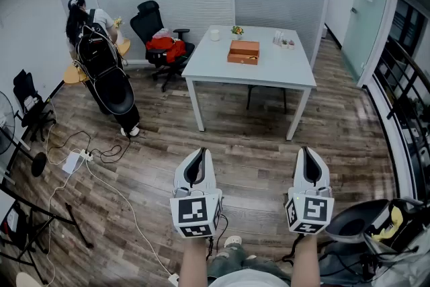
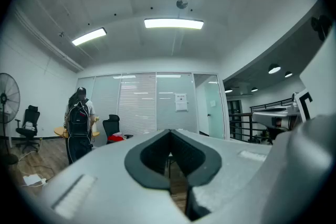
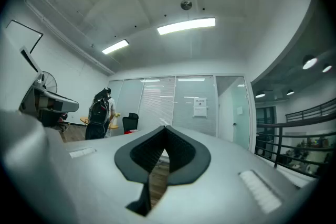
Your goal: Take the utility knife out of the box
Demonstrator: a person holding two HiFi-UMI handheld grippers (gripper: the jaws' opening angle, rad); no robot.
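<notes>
Orange-brown wood, by the look of it: the box [image 1: 243,52] sat on the white counter [image 1: 269,74], far ahead of both tongs and roughly on the line between them. Bare plank floor [image 1: 255,144] lay between tongs and counter.

The utility knife was not visible. Presumed inside the box; whether the lid was up was too small to tell.

Left tongs [image 1: 198,156]: held level, jaws closed pad to pad, nothing between them. Right tongs [image 1: 306,154]: same, level, fully closed, empty. Neither was near the box.

Handling judgement (knife unseen, so provisional):
- Probably light and stiff, with a hard plastic or metal body.
- The smooth sides may slip under narrow pads, so a firm squeeze is warranted.
- Take hold across the flat sides at mid-handle, away from the blade end.
- A knife lying flat in the box leaves little room under it, so the tongs would likely have to come in from above.
- The box itself looked light enough to slide; one tongs should steady it or the lid while the other lifts.
</notes>
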